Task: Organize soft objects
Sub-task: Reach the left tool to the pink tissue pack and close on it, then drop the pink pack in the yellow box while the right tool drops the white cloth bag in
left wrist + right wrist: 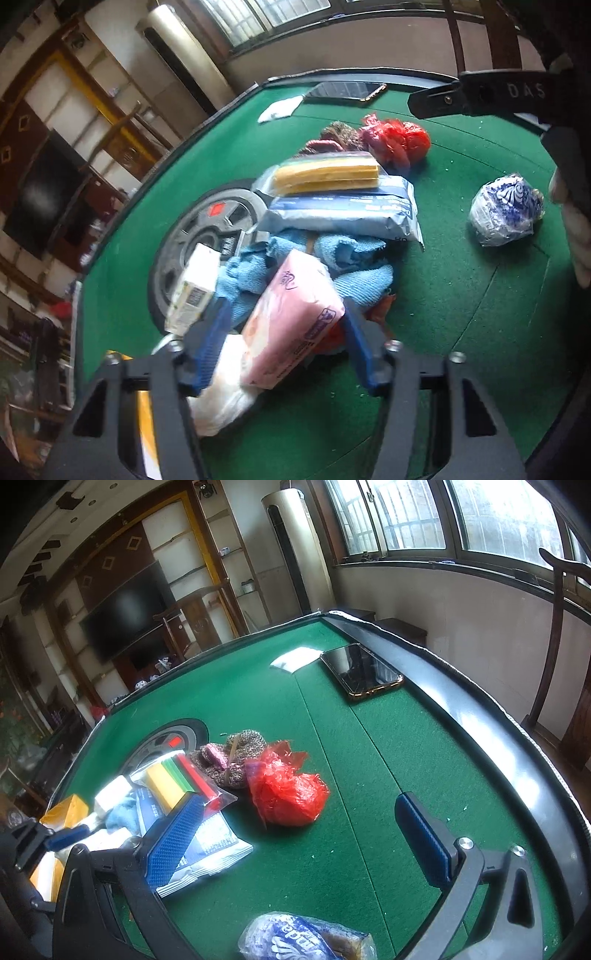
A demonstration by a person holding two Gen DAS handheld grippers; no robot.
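A heap of soft things lies on the green table [461, 314]. My left gripper [284, 336] stands with its blue pads on either side of a pink tissue pack [291, 317]; whether they press it I cannot tell. Behind it lie a blue towel [343, 254], a grey-blue wipes pack [343, 210], a pack of sponges [328, 173], a knitted piece [336, 136] and a red plastic bag [402, 142]. My right gripper [306, 834] is open and empty above the table. A blue-and-white wrapped bundle [295, 941] lies just below it and also shows in the left view [506, 210].
A grey weight plate [207, 236] lies under the heap's left side. A phone [362, 672] and a white paper [295, 657] lie at the far edge. A small white box [195, 284] leans on the heap. The table has a raised black rim [480, 716].
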